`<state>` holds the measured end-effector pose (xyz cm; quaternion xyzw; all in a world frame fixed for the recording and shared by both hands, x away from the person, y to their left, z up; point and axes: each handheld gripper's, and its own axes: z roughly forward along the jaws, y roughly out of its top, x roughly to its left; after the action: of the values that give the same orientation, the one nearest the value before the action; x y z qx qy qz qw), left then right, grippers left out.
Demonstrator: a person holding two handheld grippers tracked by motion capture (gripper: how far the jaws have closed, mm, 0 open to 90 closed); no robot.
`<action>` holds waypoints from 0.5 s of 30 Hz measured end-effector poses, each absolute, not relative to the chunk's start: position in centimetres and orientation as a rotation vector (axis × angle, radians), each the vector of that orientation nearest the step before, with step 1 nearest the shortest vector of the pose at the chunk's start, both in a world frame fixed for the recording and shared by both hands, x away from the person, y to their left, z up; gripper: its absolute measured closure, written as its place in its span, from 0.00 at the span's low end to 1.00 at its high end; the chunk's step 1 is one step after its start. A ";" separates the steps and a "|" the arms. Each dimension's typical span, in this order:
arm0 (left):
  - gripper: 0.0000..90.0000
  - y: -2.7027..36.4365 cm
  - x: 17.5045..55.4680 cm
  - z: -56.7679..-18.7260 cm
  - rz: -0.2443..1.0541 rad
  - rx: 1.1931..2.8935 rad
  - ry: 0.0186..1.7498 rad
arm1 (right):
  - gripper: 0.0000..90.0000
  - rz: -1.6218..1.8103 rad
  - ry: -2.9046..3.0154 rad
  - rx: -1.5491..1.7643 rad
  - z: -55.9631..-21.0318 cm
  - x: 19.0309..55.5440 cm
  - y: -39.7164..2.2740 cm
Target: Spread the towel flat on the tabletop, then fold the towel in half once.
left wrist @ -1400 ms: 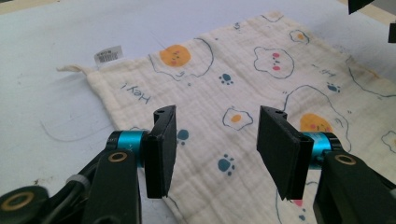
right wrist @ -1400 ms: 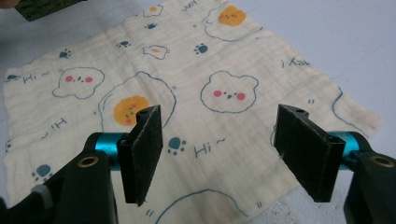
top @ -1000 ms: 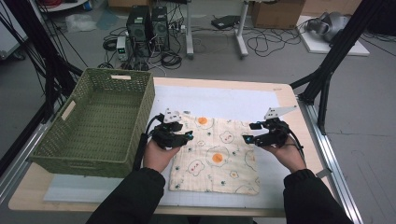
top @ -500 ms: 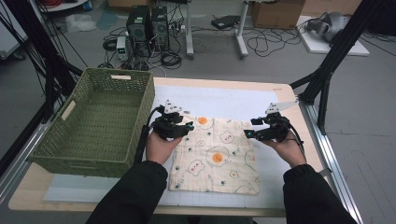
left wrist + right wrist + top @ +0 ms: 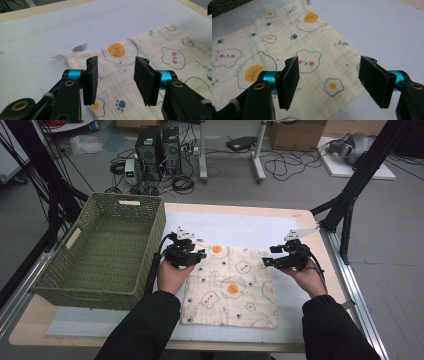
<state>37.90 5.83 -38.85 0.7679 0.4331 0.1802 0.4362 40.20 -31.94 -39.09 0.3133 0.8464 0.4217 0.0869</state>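
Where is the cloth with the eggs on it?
In the high view, the cloth lies flat mid-table, right of the green basket, between both grippers.

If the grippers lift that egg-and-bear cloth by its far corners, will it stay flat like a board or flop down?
Probably flop. The cloth looks thin and crinkly and lies flat against the white mat, so lifted by the corners it would likely sag in the middle and hang. It looks light. Being soft, it may bunch into wrinkles rather than slide if pushed.
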 end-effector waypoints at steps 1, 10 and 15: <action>0.61 5.9 38.0 -38.9 0.453 1.917 1.079 | 0.36 1.258 2.519 0.935 -39.1 40.2 -31.9; 0.61 5.9 38.6 -39.8 0.453 1.940 1.111 | 0.36 1.222 2.528 0.949 -39.8 40.8 -32.0; 0.62 5.9 39.0 -40.3 0.454 1.957 1.122 | 0.36 1.199 2.534 0.961 -40.2 41.0 -32.2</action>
<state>39.02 5.90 -40.31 0.7764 0.4453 0.1802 0.4079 41.03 -32.22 -40.19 0.3231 0.8516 0.4030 0.0889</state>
